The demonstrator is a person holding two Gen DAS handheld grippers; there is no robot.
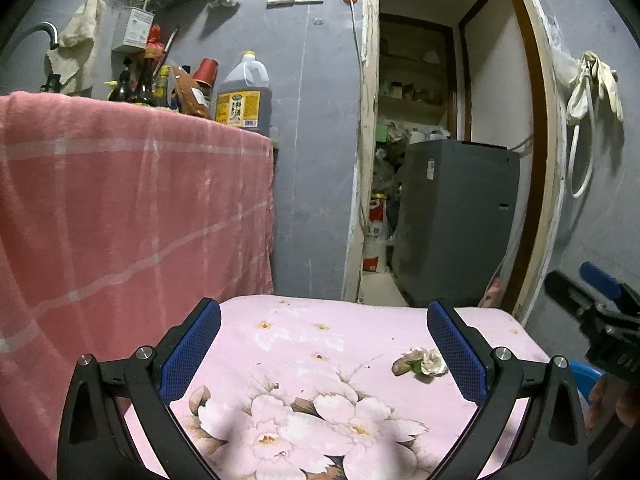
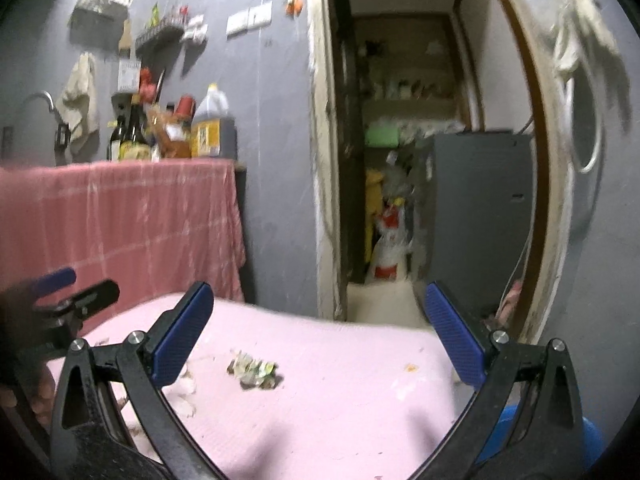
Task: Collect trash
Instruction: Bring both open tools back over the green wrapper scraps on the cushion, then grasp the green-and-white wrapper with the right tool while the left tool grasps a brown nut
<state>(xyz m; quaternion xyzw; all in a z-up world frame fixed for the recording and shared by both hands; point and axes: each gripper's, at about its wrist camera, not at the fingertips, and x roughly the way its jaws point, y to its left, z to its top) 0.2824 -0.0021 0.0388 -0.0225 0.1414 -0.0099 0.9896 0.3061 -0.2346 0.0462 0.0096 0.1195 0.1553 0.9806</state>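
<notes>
Both grippers hover with their jaws spread wide and nothing between them, above a pink floral cloth (image 1: 312, 344). Ahead of the left gripper (image 1: 324, 344), just inside its right-hand finger (image 1: 456, 352), lies a crumpled scrap of trash (image 1: 422, 362), pale with a bit of green, resting on the cloth and free of the pad. From the right gripper (image 2: 320, 332), the same trash (image 2: 254, 372) sits ahead and toward its left-hand finger (image 2: 180, 336), on bare pink fabric. Part of the right gripper (image 1: 592, 312) shows at the far right of the left wrist view. Beyond the tools to the left hangs a red checked cloth (image 1: 120, 200), with an oil jug (image 1: 244, 92) standing on top.
</notes>
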